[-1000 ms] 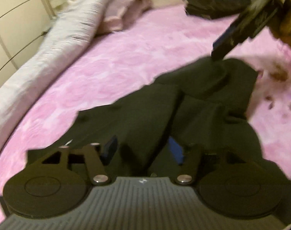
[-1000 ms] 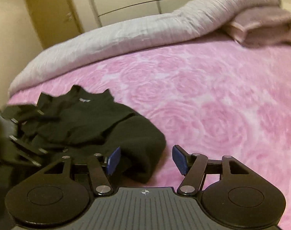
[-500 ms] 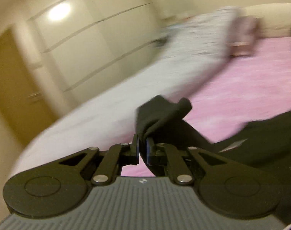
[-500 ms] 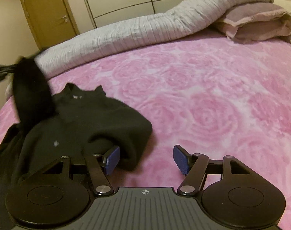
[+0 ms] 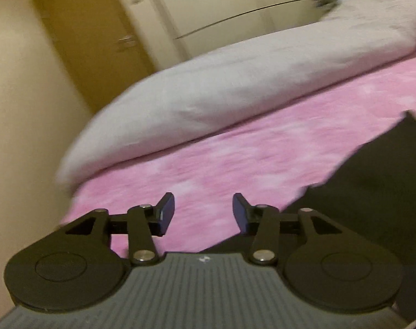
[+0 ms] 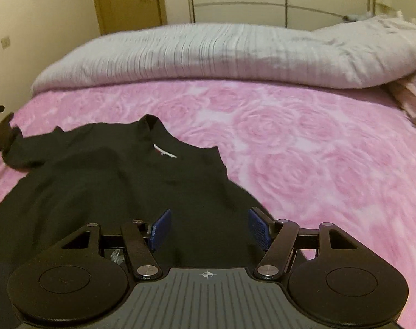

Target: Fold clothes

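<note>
Black garment lies flat; both grippers' jaws wide, empty.

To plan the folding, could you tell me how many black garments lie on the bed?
1: black garment spread on the pink blanket, under the open right gripper; others may lie out of view.

Both wrist views skim low across the bed; left seemingly tilted.

The left gripper has its blue-padded fingers spread apart, empty, above the pink rose-patterned bedspread. The black fabric garment lies to the right. A pale grey rolled duvet borders the bed's far edge.
</note>
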Available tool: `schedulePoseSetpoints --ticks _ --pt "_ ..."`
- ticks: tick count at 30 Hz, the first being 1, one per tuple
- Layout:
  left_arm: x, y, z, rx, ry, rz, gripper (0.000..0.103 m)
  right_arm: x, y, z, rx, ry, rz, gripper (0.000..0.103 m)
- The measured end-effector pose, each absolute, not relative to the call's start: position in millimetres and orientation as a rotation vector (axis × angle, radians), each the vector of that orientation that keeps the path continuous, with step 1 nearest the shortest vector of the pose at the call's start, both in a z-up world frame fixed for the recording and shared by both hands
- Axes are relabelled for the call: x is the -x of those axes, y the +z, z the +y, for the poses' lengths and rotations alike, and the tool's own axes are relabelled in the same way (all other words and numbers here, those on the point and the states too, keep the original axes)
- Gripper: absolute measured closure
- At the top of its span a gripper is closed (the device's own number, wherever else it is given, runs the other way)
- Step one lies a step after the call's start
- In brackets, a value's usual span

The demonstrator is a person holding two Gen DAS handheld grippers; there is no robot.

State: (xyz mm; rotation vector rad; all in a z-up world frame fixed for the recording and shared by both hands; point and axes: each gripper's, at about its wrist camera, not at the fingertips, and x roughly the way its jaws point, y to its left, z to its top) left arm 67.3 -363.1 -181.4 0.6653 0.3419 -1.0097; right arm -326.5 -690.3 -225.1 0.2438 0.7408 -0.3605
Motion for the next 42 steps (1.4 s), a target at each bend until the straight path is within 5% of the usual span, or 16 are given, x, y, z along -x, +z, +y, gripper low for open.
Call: schedulePoseSetpoints --ticks 14,15,17,18,19,21,31,37,42 --pt "-54.7 -298.5 -560.3 -0.849 -1.450 0.569 0.056 236.9 -283.5 -780.4 -0.301 -0.164 0.896 0.041" --pt "-57.4 -302.3 -560.9 -0.857 -1.460 0.587 0.056 234.7 -286.3 -780.0 -0.297 -0.145 0.898 0.046" --pt "-62.3 -302.6 -560.4 -0.849 -1.490 0.634 0.074 232.5 -289.2 -774.8 -0.253 -0.143 0.901 0.058" --pt "-61.8 -299.4 -558.0 -0.854 -1.506 0.648 0.092 231.7 -289.0 -772.9 -0.245 -0.141 0.897 0.077" --pt "-56.5 -296.5 -555.5 -0.882 -1.516 0.632 0.099 231.4 -288.1 -771.8 -0.252 -0.134 0.900 0.090" --pt "-45.5 -290.0 -549.9 -0.929 -1.525 0.576 0.100 227.8 -282.9 -761.5 -0.193 -0.134 0.923 0.099" --pt "-114.8 -225.4 -548.6 -0.684 -1.333 0.402 0.099 144.4 -216.5 -797.2 0.039 -0.329 0.802 0.100" --pt "-161.3 -256.2 -575.4 -0.648 -1.159 0.470 0.092 59.9 -244.2 -804.2 0.172 -0.367 0.783 0.098" --pt "-166.7 -294.9 -570.1 -0.664 -1.067 0.516 0.075 45.7 -288.9 -794.8 0.161 -0.352 0.857 0.067"
